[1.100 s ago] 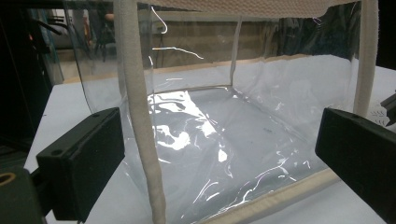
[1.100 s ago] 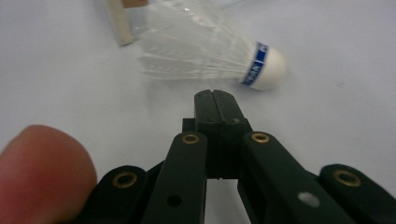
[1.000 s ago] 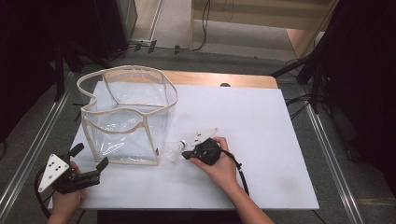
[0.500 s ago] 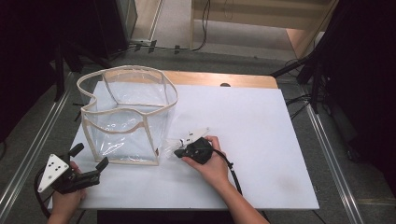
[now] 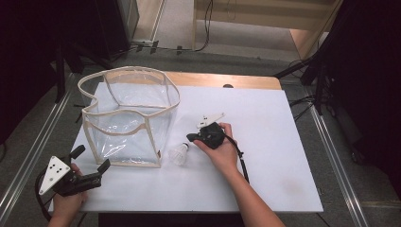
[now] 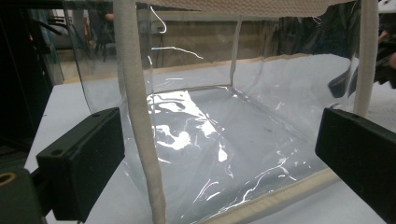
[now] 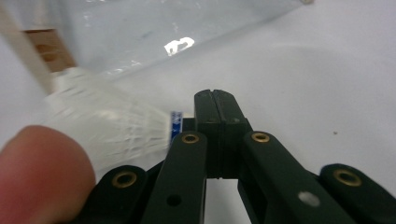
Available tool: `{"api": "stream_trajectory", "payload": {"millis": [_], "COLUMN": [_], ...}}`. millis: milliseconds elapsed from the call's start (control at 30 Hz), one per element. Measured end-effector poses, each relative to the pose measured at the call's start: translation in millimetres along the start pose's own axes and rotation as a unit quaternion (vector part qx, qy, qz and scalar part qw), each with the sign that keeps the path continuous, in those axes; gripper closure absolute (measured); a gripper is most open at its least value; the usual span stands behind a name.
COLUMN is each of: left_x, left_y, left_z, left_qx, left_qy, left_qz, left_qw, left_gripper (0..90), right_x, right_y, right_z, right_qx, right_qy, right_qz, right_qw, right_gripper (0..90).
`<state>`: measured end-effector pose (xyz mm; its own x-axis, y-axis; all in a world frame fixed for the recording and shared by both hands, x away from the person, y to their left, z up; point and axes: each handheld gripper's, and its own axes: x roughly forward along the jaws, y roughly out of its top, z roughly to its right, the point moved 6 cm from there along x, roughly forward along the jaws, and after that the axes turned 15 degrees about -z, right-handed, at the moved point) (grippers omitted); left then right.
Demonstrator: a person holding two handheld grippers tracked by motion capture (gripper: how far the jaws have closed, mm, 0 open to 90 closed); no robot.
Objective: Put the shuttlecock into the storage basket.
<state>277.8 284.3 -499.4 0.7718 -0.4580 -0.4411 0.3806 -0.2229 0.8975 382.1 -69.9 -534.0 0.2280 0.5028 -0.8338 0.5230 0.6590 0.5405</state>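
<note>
1. Clear plastic bag point(image 5: 130, 118) with cream fabric trim stood upright and open at left-centre of the high view, on the white surface point(image 5: 265, 161). Nothing was visible inside it.
2. Bag walls were thin, glossy and creased film; the edging was woven webbing, looping up as a handle at the back.
3. A white shuttlecock point(image 5: 179, 152) lay on the surface just right of the bag's front corner, near the bag; whether it touched, I could not tell.
4. Right hand-held gripper point(image 5: 193, 137) sat at frame centre, held by a hand point(image 5: 220, 151), tips pointing left, just above the shuttlecock. The right gripper view showed its jaws pressed together with nothing between them, and the blurred feathers point(image 7: 112, 126) just left of them.
5. Left hand-held gripper point(image 5: 90, 160) was at lower left of the high view, jaws spread wide, holding nothing.
6. The left gripper view added close detail: the bag's trim strip point(image 6: 137, 116) ran vertically between the two black pads point(image 6: 81, 165), with creased film behind.
</note>
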Motion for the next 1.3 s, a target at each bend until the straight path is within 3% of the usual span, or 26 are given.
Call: {"api": "stream_trajectory", "payload": {"millis": [67, 167, 400, 533, 600, 667, 767, 800, 1000, 1067, 1300], "left_x": [-0.1, -0.1, 0.1, 0.1, 0.1, 0.2, 0.1, 0.1, 0.0, 0.1, 0.1], "left_y": [0.0, 0.1, 0.0, 0.0, 0.0, 0.0, 0.0, 0.0, 0.0, 0.0, 0.0], "left_z": [-0.2, -0.2, 0.3, 0.7, 0.5, 0.5, 0.3, 0.2, 0.0, 0.0, 0.2], "left_qx": [0.000, 0.000, 0.001, 0.002, 0.002, 0.001, 0.001, 0.000, 0.001, 0.001, 0.001], "left_qy": [-0.001, -0.002, -0.001, 0.000, 0.000, -0.001, -0.001, -0.001, -0.001, -0.001, -0.002], "left_qz": [0.001, 0.001, 0.000, 0.000, 0.000, 0.000, -0.001, -0.001, -0.001, -0.001, 0.000], "left_qw": [1.0000, 1.0000, 1.0000, 1.0000, 1.0000, 1.0000, 1.0000, 1.0000, 1.0000, 1.0000, 1.0000], "left_gripper": [2.1, 2.1, 2.1, 2.2, 2.1, 2.1, 2.1, 2.1, 2.1, 2.1, 2.2], "right_x": [5.7, 9.7, -2.0, -8.9, -11.6, -11.0, -8.5, -5.5, 3.1, 5.6, 13.4], "right_y": [1.6, 5.1, 5.8, 2.9, -1.0, -3.6, -6.7, -7.8, -7.6, -6.3, -0.3], "right_z": [4.0, 3.8, -1.7, -3.2, -2.3, -3.3, -4.8, -7.2, -10.6, -13.5, -19.5], "right_qx": [0.007, -0.003, -0.006, -0.009, -0.019, -0.030, -0.045, -0.052, -0.062, -0.072, -0.109], "right_qy": [0.009, 0.010, 0.006, 0.007, -0.005, 0.002, 0.000, 0.006, 0.025, 0.027, 0.022], "right_qz": [-0.004, -0.010, -0.015, -0.021, -0.030, -0.035, -0.047, -0.052, -0.060, -0.059, -0.046], "right_qw": [0.9999, 0.9999, 0.9999, 0.9997, 0.9993, 0.9989, 0.9979, 0.9973, 0.9959, 0.9953, 0.9927], "right_gripper": [87.8, 87.7, 87.6, 79.0, 69.1, 60.9, 55.7, 48.9, 44.8, 39.6, 29.5]}}
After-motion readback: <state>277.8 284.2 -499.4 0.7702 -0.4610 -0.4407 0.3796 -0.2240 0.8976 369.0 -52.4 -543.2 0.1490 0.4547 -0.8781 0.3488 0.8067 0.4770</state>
